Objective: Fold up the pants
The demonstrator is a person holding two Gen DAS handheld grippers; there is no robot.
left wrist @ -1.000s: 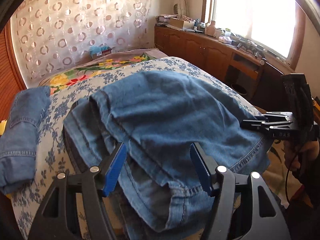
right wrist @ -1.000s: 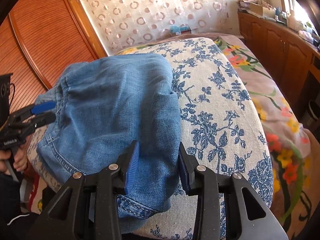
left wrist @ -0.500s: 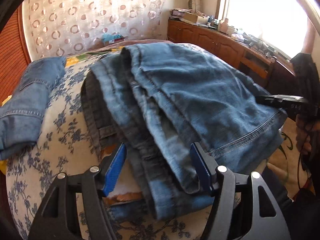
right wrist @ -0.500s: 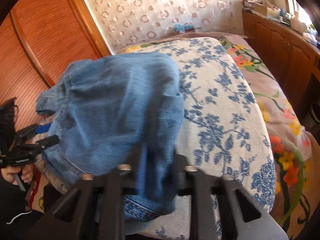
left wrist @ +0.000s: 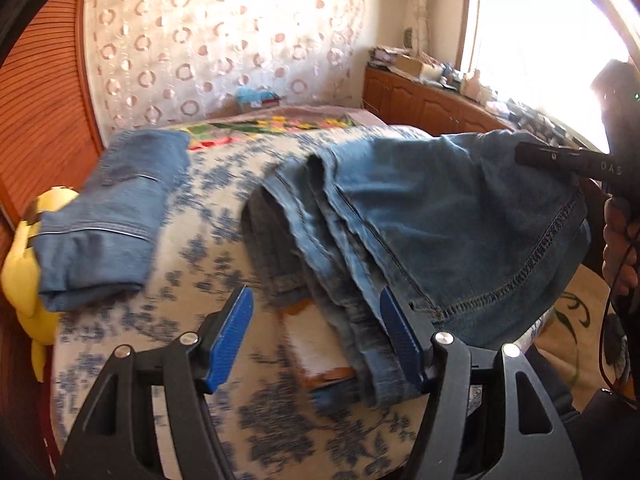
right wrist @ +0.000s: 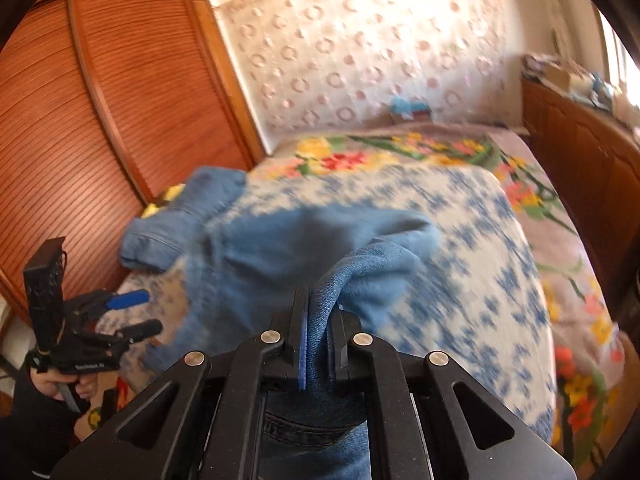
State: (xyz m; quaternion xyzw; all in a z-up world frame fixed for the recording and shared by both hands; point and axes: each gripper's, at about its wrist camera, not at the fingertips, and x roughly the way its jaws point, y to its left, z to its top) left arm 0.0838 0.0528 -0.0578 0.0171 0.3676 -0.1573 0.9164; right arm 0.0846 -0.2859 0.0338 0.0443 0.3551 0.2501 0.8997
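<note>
Pants (left wrist: 448, 220): mid-blue denim, soft and creased, with heavy double-stitched hems and a paler faded seam edge. They lie in several stacked layers on the bed cover (left wrist: 208, 256), a cream cloth printed with blue flowers, near its front edge. In the right wrist view the same denim (right wrist: 304, 248) bunches into a raised ridge that runs straight into the near tool.

Right gripper (right wrist: 318, 336): black plastic frame, 4 round silver pivot bolts, blue ribbed pads. Jaws clenched on a fold of the pants; the cloth fills the narrow slit between the pads and hangs down behind them. In the left wrist view this tool (left wrist: 560, 158) reaches in from the right, level, with its tip at the pants' far right edge; white letters "DAS" are readable on its side. A bare hand (left wrist: 618, 248) grips its handle below.

Left gripper (left wrist: 316, 340): same build, jaws spread wide and released. Its right pad touches the layered edge of the pants; its left pad is over bare cover. From the right wrist view it (right wrist: 132, 312) is held level at far left, with white lettering on its body too blurred to read.

A second folded denim piece (left wrist: 108, 216) rests on the cover's left side, against a yellow soft toy (left wrist: 28, 264).
</note>
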